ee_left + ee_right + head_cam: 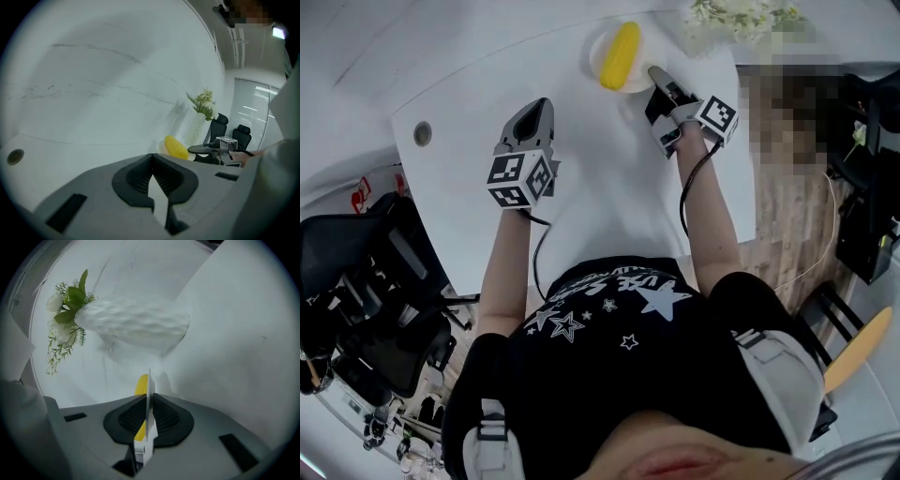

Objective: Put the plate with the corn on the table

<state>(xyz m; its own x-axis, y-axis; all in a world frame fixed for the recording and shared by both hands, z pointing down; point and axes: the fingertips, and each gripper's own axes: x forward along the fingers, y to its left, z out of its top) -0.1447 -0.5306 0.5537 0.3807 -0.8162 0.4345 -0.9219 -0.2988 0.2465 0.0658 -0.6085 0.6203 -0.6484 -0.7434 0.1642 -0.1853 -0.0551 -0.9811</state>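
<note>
R gripper (149, 414) is pinched shut on the thin rim of the small white plate (594, 49), at its right side. The plate w/ the corn cob (620, 54) is at the far edge of the worktop (609, 178), near the far right corner, just beside the vase of flowers (727, 19). Can't tell if it sits flat or is a bit up. L gripper (538, 108) is closed w/ nothing in it, over the middle of the worktop. Plate looks hard, light & smooth, prob. breaks if dropped. The cob is round & could roll off, so keep the plate flat. The rim is the only spot to pinch.
</note>
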